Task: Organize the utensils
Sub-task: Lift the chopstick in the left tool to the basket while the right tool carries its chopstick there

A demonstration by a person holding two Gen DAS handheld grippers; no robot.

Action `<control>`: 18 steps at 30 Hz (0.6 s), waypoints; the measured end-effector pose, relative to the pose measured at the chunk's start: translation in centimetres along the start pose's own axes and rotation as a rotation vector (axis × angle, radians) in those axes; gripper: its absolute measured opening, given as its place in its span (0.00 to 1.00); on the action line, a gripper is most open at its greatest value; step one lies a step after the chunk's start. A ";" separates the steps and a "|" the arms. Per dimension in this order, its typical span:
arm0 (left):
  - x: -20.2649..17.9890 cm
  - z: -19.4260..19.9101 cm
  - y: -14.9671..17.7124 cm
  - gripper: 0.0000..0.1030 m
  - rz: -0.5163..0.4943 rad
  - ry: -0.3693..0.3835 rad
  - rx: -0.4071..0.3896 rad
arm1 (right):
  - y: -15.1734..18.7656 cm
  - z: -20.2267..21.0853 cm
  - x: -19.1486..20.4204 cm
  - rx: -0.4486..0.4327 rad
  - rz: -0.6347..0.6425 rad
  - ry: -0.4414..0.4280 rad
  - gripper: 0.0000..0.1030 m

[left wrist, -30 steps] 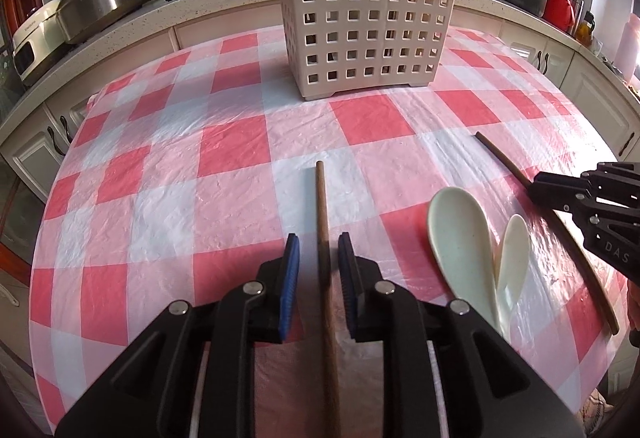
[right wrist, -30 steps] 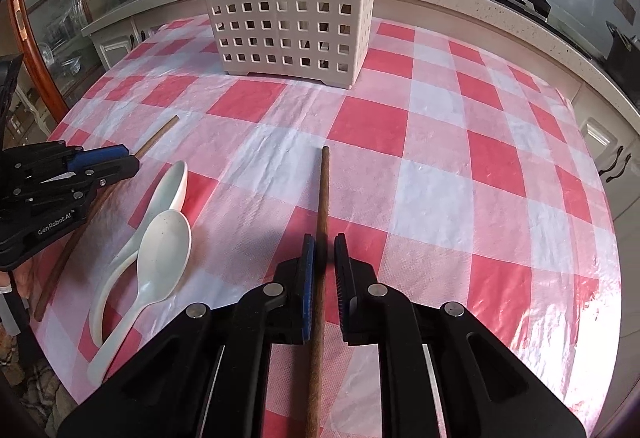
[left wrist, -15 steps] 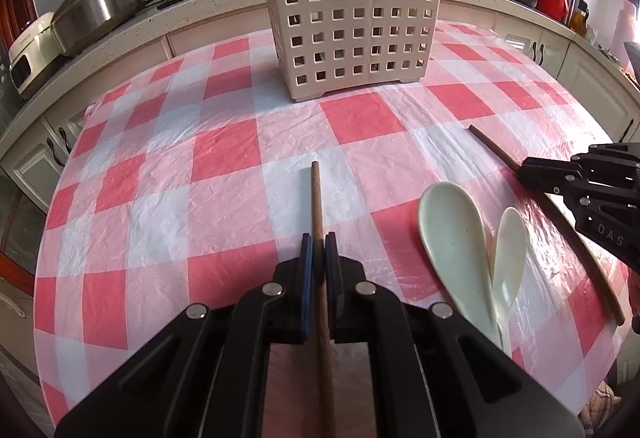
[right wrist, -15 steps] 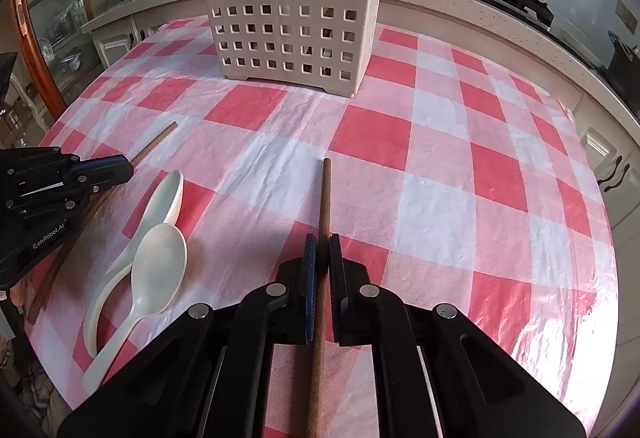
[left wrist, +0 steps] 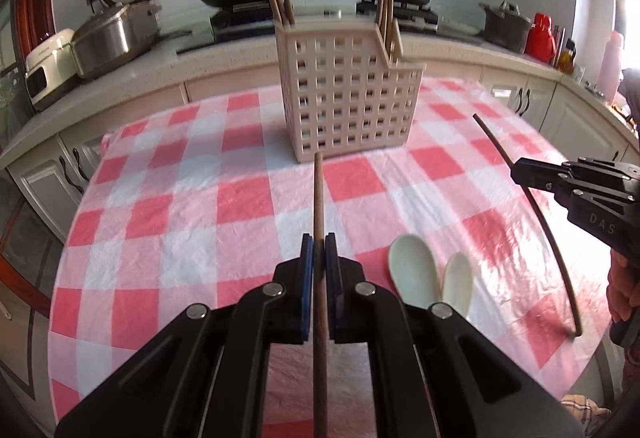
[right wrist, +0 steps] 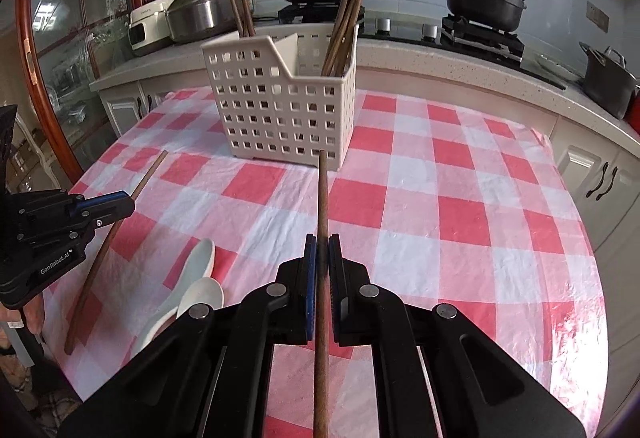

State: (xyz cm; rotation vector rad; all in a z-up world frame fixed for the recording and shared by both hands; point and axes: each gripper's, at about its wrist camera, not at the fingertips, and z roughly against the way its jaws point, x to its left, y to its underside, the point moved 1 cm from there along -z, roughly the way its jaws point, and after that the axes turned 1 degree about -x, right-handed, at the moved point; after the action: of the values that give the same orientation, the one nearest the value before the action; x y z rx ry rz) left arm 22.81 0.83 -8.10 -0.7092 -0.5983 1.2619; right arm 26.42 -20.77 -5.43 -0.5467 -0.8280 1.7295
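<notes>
We judged the likeliest trouble to be slip. Each gripper's fingers were closed tight on a single thin brown wooden chopstick, held partway along its length, so a long free end stuck out ahead of the fingers. The left gripper (left wrist: 319,252) pinched the left chopstick (left wrist: 318,198), and the right gripper (right wrist: 322,252) pinched the right chopstick (right wrist: 322,198) the same way. With so narrow a rod between flat blue pads, a knock against the rim of the cream perforated plastic utensil basket (left wrist: 352,106) could pivot or drop the stick. The basket stood well ahead of both pairs of fingers on the red-and-white checked counter (left wrist: 168,222), its compartments already carrying upright chopsticks, which could deflect an incoming tip. Both hands heading for one basket could also cross paths.

The two pale ceramic soup spoons (left wrist: 424,278) lay overlapping on the cloth, just right of the left fingers and left of the right ones, not yet sorted; a low sweep could drag them.

The views complemented each other. The left wrist view showed the right gripper (left wrist: 520,174) from the side, with its chopstick clear of the cloth, and a hand behind it. The right wrist view showed the left gripper (right wrist: 128,206) side-on, its chopstick slanting down past the fingers, and looked into the basket's open stepped side, showing a divider and two separate clusters of chopsticks.
</notes>
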 end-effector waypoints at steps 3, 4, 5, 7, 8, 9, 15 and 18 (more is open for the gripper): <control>0.1 2.1 -0.6 0.06 0.007 0.000 -0.058 | -0.8 1.8 0.1 -0.047 -0.007 -0.009 0.06; 0.1 2.7 -0.8 0.06 0.011 -0.001 -0.075 | -0.9 2.2 0.2 -0.060 -0.005 -0.010 0.06; 0.1 3.5 -1.0 0.06 0.017 -0.002 -0.097 | -1.2 2.9 0.4 -0.080 -0.002 -0.009 0.06; 0.3 4.8 -1.2 0.06 0.025 -0.004 -0.131 | -1.5 3.9 0.6 -0.104 0.000 -0.011 0.06; 0.3 5.5 -1.4 0.06 0.027 -0.006 -0.152 | -1.6 4.4 0.8 -0.119 0.003 -0.011 0.06; 0.4 6.1 -1.5 0.06 0.028 -0.009 -0.167 | -1.8 5.0 0.9 -0.133 0.005 -0.010 0.06; 0.0 9.2 -1.5 0.06 0.018 -0.027 -0.254 | -2.0 7.4 1.6 -0.182 0.026 -0.020 0.06; 0.0 10.2 -1.3 0.06 0.018 -0.034 -0.291 | -1.9 8.3 2.0 -0.199 0.037 -0.023 0.06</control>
State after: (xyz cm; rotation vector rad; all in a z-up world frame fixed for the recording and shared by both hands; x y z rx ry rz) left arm 16.00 2.10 -0.49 -0.9371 -0.8149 1.2174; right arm 21.06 -20.70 1.53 -0.6803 -1.0189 1.6994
